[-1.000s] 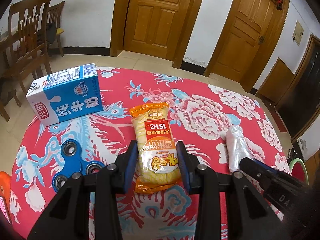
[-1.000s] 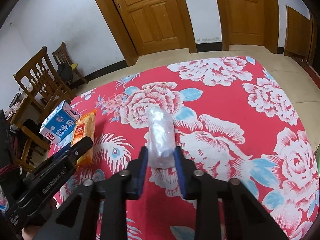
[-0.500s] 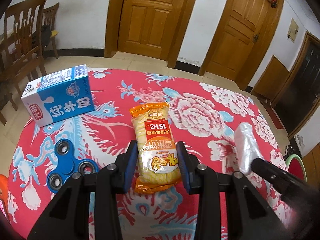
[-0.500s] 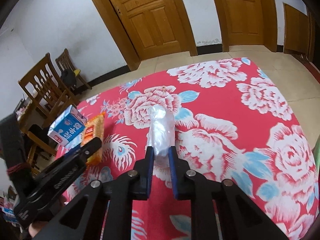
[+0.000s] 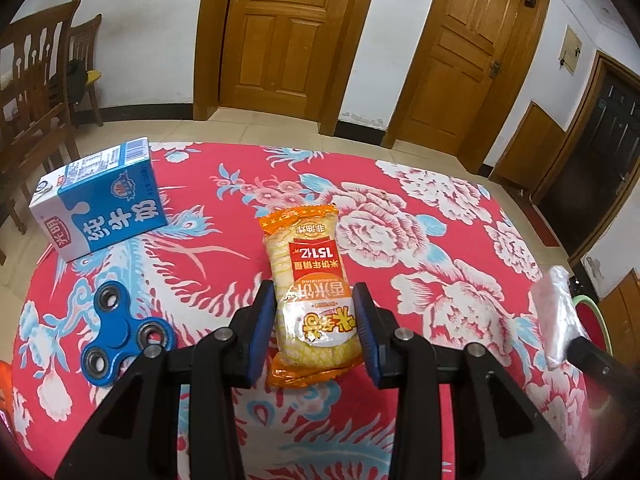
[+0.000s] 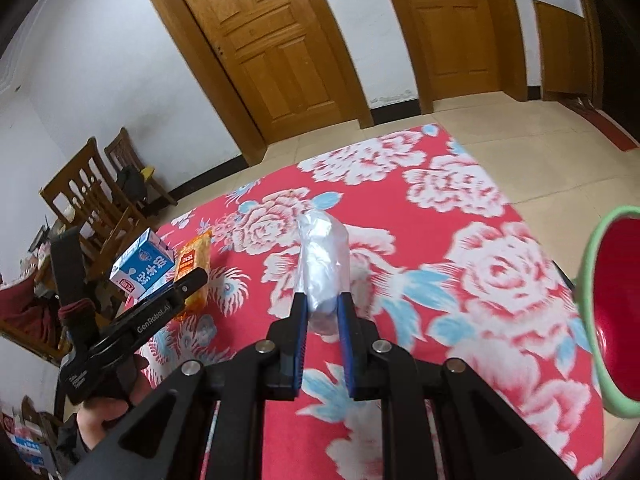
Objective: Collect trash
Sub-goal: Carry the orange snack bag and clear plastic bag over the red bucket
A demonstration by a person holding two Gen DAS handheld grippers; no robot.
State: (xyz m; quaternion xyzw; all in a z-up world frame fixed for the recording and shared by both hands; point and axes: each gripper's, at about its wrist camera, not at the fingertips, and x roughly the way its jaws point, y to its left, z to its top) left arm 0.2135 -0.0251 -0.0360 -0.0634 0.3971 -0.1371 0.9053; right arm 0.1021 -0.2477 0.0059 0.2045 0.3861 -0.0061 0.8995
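Red floral tablecloth (image 5: 400, 184), tiled floor, wooden doors (image 5: 280, 36) at 12. Left gripper (image 5: 316, 320) pinches the snack packet (image 5: 312, 292) resting on the cloth. Right gripper (image 6: 323, 312), jaws just closed, clamps the clear plastic wrapper (image 6: 322, 260); bin (image 6: 612, 312) at 3.

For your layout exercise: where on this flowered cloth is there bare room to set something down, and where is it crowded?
Free: the wide stretch of cloth between the snack packet and the red basin, and the far edge toward the doors. Crowded: the left side, where the milk carton, blue spinner and packet sit close.
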